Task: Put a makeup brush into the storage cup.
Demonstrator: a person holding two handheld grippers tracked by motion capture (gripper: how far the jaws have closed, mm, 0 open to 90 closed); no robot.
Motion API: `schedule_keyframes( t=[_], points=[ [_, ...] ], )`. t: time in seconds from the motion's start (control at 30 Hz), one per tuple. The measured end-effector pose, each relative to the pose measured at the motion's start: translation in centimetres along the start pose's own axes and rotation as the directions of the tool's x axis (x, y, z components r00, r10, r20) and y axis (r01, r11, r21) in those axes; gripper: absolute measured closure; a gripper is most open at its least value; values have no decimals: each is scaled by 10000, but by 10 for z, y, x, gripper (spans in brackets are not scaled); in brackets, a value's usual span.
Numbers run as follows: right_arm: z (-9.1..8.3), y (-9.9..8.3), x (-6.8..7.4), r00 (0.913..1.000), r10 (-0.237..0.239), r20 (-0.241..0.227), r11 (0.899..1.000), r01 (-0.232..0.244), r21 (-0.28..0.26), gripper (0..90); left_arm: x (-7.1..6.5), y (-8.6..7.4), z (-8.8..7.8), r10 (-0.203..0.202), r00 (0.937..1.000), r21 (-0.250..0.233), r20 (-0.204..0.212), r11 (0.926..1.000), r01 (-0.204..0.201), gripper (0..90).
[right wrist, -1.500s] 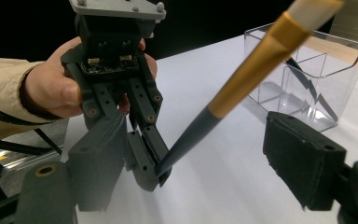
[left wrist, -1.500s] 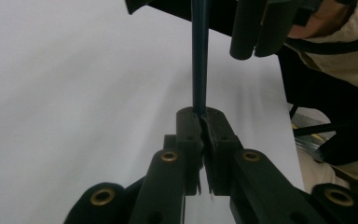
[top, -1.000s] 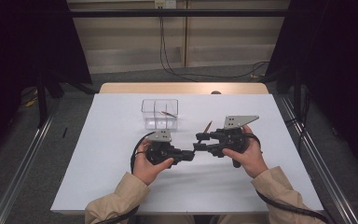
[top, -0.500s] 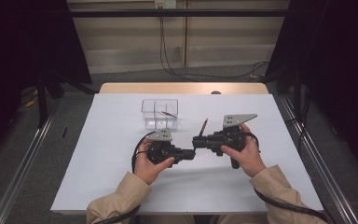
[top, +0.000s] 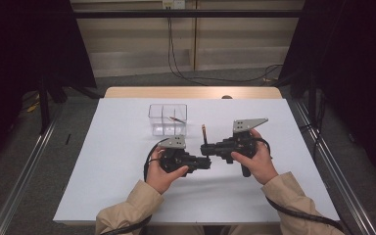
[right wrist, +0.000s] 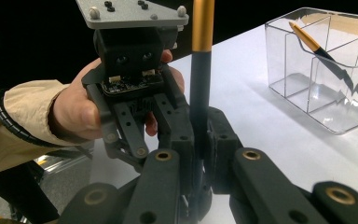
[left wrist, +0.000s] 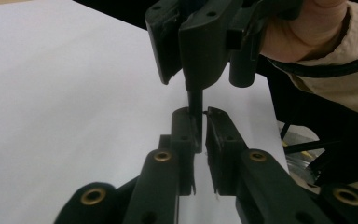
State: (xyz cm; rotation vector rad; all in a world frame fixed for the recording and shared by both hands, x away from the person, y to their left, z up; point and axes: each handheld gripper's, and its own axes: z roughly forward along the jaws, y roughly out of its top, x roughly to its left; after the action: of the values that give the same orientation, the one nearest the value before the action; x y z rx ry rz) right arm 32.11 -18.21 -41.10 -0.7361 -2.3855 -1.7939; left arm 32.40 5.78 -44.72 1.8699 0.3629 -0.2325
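An orange-and-black pen stands upright between the two grippers at the middle of the table. My right gripper is shut on its black shaft, with the jaws of this gripper pressed on both sides. My left gripper points at the right one from the left. Its jaws have just been opening. The pen's black lower end sits between them against one pad, and a thin gap shows beside the other.
A clear divided box stands behind the grippers, with a second orange-and-black pen leaning in one compartment. The white table sheet spreads to both sides. Metal rails and cables run along the floor around the table.
The right gripper's jaws have closed on the pen. The pen has swung from a tilt to upright and shifted a little left. The left jaws have parted slightly.
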Motion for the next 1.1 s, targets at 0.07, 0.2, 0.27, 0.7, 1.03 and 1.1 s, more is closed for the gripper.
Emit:
schedule_keyframes(
  t=[0.07, 0.2, 0.27, 0.7, 1.03, 1.1],
  points=[
    [-1, 0, 0, 10000, -18, 28, 10000, 18, -5, 839, -1, 0, -1, -55, 9999, -164, 118, 9998, 57, 730],
    [-1, -2, -1, 10000, -58, 34, 10000, 57, 73, 840, -1, 3, -3, -124, 9993, -514, 362, 9986, 143, 577],
    [-2, -2, -1, 10000, -58, 29, 10000, 58, 46, 840, -2, 5, -6, -110, 9991, -633, 398, 9979, 135, 555],
    [-11, -1, -3, 9997, -73, 219, 9999, 76, -122, 840, 2, 7, -19, -237, 9997, -819, 110, 9963, 245, 267],
    [-9, -4, -3, 9998, -126, 176, 9999, 126, -32, 840, 6, 24, -32, -140, 9970, -1392, -759, 9903, 33, 118],
    [-8, -4, -2, 9998, -134, 168, 9999, 134, -36, 840, 6, 27, -32, -95, 9964, -1478, -838, 9890, -30, 108]
  ],
)
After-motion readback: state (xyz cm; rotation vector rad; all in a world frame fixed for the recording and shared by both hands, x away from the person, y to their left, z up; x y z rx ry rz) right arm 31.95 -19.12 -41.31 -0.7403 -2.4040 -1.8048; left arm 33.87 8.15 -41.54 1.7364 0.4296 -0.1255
